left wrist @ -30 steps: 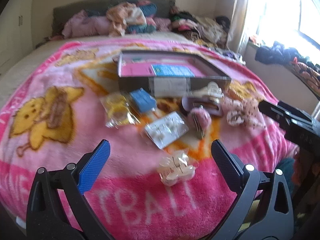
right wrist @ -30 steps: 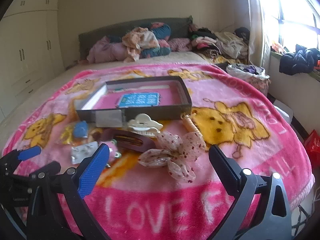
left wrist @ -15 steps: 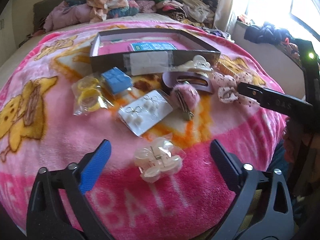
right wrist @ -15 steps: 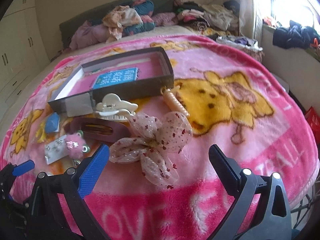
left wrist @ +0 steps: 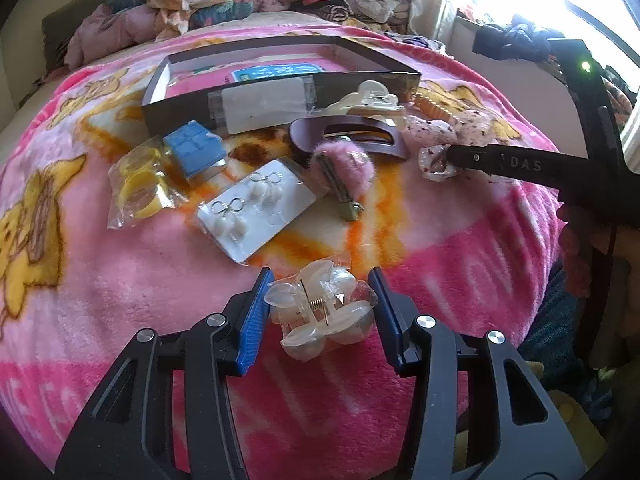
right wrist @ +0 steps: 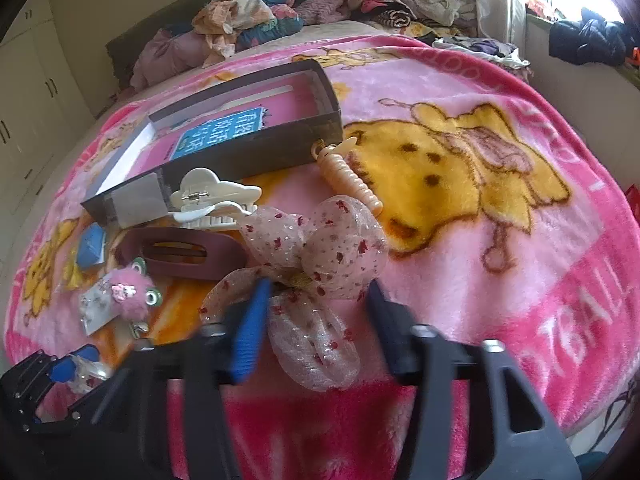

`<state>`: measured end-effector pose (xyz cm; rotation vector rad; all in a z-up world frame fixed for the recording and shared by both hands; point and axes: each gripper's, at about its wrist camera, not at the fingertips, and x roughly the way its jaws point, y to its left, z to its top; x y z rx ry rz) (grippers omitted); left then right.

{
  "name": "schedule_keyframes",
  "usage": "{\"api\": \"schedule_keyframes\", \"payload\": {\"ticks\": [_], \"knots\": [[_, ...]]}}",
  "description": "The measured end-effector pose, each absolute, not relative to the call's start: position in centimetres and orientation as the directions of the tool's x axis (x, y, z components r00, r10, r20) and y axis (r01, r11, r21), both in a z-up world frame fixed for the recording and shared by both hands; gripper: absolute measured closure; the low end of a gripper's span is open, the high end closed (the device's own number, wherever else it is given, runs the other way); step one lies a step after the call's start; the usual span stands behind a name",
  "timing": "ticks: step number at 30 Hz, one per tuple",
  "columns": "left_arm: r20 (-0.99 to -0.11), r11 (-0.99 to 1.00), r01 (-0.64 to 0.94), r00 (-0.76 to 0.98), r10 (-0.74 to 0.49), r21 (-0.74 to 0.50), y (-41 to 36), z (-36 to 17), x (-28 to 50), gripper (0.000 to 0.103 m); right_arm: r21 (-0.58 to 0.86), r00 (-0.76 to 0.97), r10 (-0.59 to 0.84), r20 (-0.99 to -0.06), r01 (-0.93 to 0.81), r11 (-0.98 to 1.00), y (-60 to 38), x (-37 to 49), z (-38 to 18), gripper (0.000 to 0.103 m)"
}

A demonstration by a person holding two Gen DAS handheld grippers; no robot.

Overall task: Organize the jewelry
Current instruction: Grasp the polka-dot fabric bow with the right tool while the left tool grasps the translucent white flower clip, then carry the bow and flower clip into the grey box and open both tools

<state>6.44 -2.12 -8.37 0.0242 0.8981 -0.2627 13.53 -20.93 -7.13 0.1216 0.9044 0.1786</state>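
A clear flower-shaped claw clip (left wrist: 320,312) lies on the pink blanket (left wrist: 100,280). My left gripper (left wrist: 320,280) is closing on it, and both blue pads touch its sides. A sheer dotted bow (right wrist: 320,248) lies in front of my right gripper (right wrist: 318,286). Those jaws are blurred as they close, with the bow's lower loop between them, not clearly pressed. In the left wrist view one right finger (left wrist: 500,164) rests at the bow (left wrist: 432,160). The dark open box (right wrist: 280,140) stands behind.
Between grippers and box lie a purple clip (left wrist: 348,136), a pink fluffy clip (left wrist: 348,168), an earring card (left wrist: 256,204), a bag of yellow bands (left wrist: 140,188), a blue packet (left wrist: 196,148), a white claw clip (right wrist: 212,196) and a cream comb clip (right wrist: 352,180). Clothes are piled at the headboard (right wrist: 248,16).
Both grippers moved forward and down over the blanket. The left jaws went from wide to closed around the clear clip. The right jaws narrowed around the bow's lower loop.
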Motion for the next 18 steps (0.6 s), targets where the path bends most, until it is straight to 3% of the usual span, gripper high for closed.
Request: {"api": "schedule_keyframes", "payload": {"ticks": [3, 5, 18], "knots": [[-0.767, 0.963, 0.254, 0.601, -0.227, -0.087, -2.6, -8.1, 6.2, 0.064, 0.196, 0.614, 0.228, -0.755, -0.120, 0.973, -21.1, 13.1, -6.8, 0.088], [-0.760, 0.961, 0.263, 0.605, -0.237, -0.090, -2.8, -7.9, 6.2, 0.064, 0.208, 0.621, 0.240, -0.746, -0.125, 0.970, -21.2, 12.8, -6.5, 0.090], [-0.709, 0.953, 0.280, 0.648, -0.276, -0.115, -3.7, -5.3, 8.4, 0.064, 0.259, 0.694, 0.266, -0.669, -0.118, 0.959, -23.6, 11.4, -3.0, 0.092]]}}
